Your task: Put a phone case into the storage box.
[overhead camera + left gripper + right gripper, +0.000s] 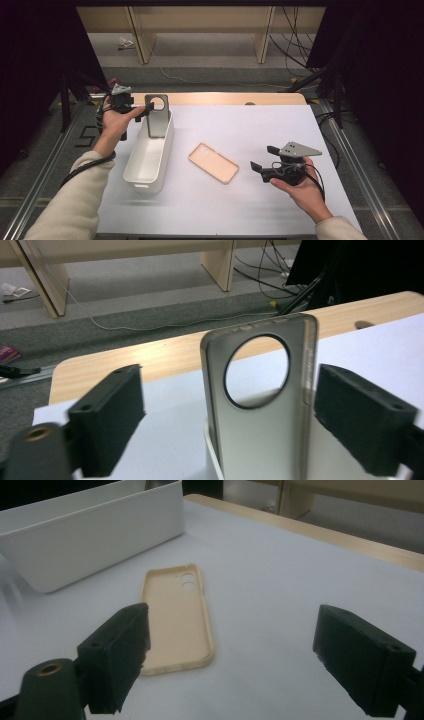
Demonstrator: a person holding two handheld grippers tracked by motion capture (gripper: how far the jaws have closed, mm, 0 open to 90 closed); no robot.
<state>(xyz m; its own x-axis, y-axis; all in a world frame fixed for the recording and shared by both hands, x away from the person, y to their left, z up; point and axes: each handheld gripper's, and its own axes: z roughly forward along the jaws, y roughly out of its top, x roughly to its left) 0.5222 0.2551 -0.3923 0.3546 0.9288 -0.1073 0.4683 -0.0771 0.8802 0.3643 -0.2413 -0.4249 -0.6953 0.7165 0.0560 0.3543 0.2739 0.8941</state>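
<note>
A staged recording bay in a lab or workshop: a wooden table (220, 98) under a white sheet (250, 130) stands between black curtains (35, 60) that wall off both sides. Metal rails (47, 155) run along the grey carpeted floor (210, 75), loose cables (292, 45) trail across it, and black stand legs (320, 75) brace at the far corners. Behind, plain plywood furniture (200, 20) lines the back wall.

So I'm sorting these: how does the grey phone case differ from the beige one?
The grey phone case stands upright in the white bin; the beige phone case lies flat on the table. The grey one has one large round camera hole, the beige one small holes. Both are empty.
</note>
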